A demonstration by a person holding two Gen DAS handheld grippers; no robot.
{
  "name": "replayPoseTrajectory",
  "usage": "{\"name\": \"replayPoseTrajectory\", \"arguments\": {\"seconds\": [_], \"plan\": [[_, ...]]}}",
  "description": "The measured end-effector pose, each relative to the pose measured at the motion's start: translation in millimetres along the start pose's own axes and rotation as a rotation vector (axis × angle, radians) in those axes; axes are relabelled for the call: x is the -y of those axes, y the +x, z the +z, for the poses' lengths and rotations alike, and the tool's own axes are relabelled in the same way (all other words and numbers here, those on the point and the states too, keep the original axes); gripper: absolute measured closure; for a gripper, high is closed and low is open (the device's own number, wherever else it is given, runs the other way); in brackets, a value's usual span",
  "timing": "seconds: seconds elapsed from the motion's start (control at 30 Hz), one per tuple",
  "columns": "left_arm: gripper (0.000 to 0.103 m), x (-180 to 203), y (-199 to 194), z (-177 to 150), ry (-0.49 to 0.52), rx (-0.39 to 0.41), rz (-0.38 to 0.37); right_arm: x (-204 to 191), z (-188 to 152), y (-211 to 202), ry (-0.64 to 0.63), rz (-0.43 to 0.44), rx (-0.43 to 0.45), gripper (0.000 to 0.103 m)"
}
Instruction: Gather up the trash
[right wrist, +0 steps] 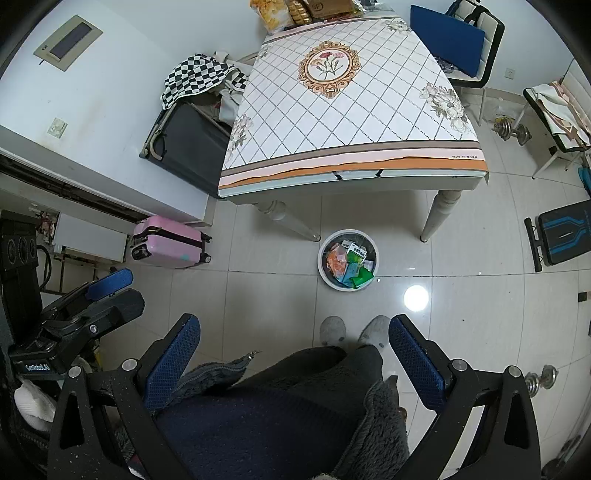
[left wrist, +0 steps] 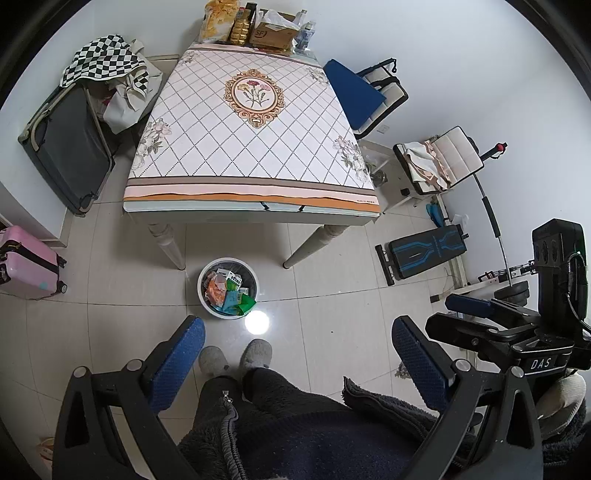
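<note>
A round white trash bin [left wrist: 205, 295] stands on the floor in front of the table and holds several colourful wrappers [left wrist: 229, 293]; it also shows in the right wrist view [right wrist: 325, 275]. My left gripper [left wrist: 297, 330] is open and empty, held high above the floor over the person's legs and slippers. My right gripper [right wrist: 293, 328] is open and empty at the same height, to the right of the left one. Each gripper shows from the side in the other's view: the right gripper [left wrist: 476, 310] and the left gripper [right wrist: 107, 291].
A table [left wrist: 251, 147] with a patterned cloth stands ahead, with snack bags and a cardboard box [left wrist: 273, 35] at its far edge. A dark suitcase [left wrist: 70, 147] and a pink suitcase [left wrist: 26, 262] are on the left. Chairs [left wrist: 369, 96] and a weight bench [left wrist: 424, 254] are on the right.
</note>
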State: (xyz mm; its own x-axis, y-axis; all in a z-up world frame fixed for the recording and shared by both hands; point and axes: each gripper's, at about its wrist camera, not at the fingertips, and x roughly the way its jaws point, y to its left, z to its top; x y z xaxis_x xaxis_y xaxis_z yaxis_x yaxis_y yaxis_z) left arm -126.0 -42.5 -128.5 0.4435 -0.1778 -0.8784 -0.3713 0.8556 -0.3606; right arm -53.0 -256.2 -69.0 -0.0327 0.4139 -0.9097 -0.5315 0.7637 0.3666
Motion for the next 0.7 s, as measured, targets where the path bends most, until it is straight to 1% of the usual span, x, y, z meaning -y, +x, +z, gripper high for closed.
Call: {"name": "replayPoseTrajectory", "arguments": {"seconds": [0.53,0.7], "plan": [[0.000,-1.3,0.0,0.1,0.002,-0.002,0.001,-0.3,2.3,1.0,-0.005,-0.001,-0.006,0.000],[0.000,-2.0,-1.6,0.1,-0.006,0.008,0.005,-0.1,4.2,1.5,-0.009,0.000,-0.010,0.000]]}}
